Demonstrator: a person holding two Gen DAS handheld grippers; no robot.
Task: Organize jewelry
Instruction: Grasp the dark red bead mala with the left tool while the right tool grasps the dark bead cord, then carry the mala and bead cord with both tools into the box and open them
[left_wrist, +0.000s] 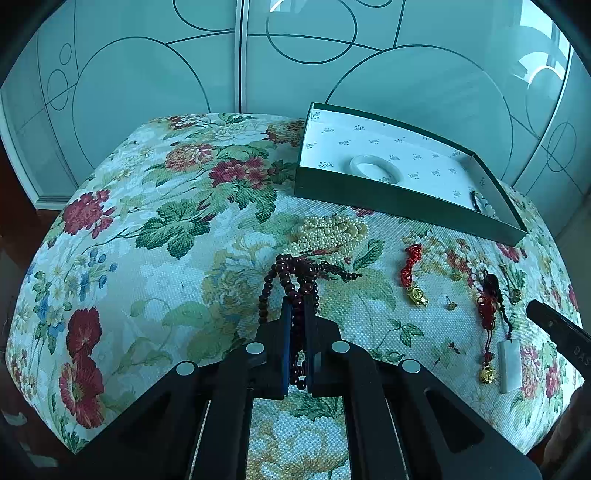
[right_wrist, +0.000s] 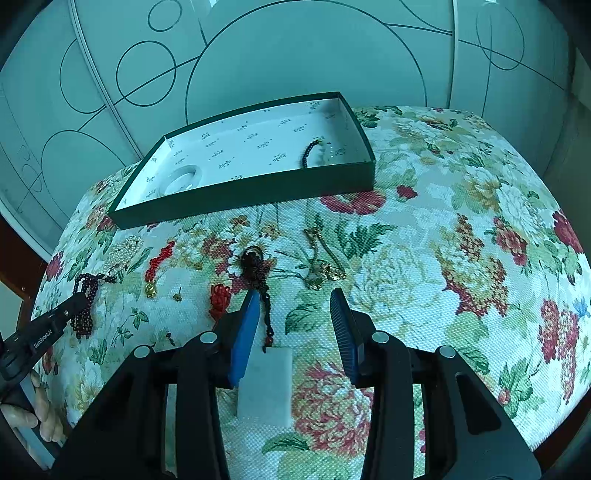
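My left gripper (left_wrist: 298, 301) is shut on a dark red bead necklace (left_wrist: 295, 275) that lies on the floral cushion (left_wrist: 147, 221); it also shows in the right wrist view (right_wrist: 84, 295). A pearl necklace (left_wrist: 328, 232) lies just beyond it. My right gripper (right_wrist: 293, 299) is open over a white jade pendant (right_wrist: 267, 384) on a black and red cord (right_wrist: 255, 267). A green box (left_wrist: 388, 201) with white lining holds a white bangle (left_wrist: 375, 168) and a dark bead bracelet (right_wrist: 308, 153).
A red cord charm with a gold piece (left_wrist: 412, 275) and a small gold earring (left_wrist: 450, 304) lie between the grippers. A gold chain (right_wrist: 319, 258) lies ahead of the right gripper. Glass wardrobe doors (left_wrist: 240, 55) stand behind the cushion.
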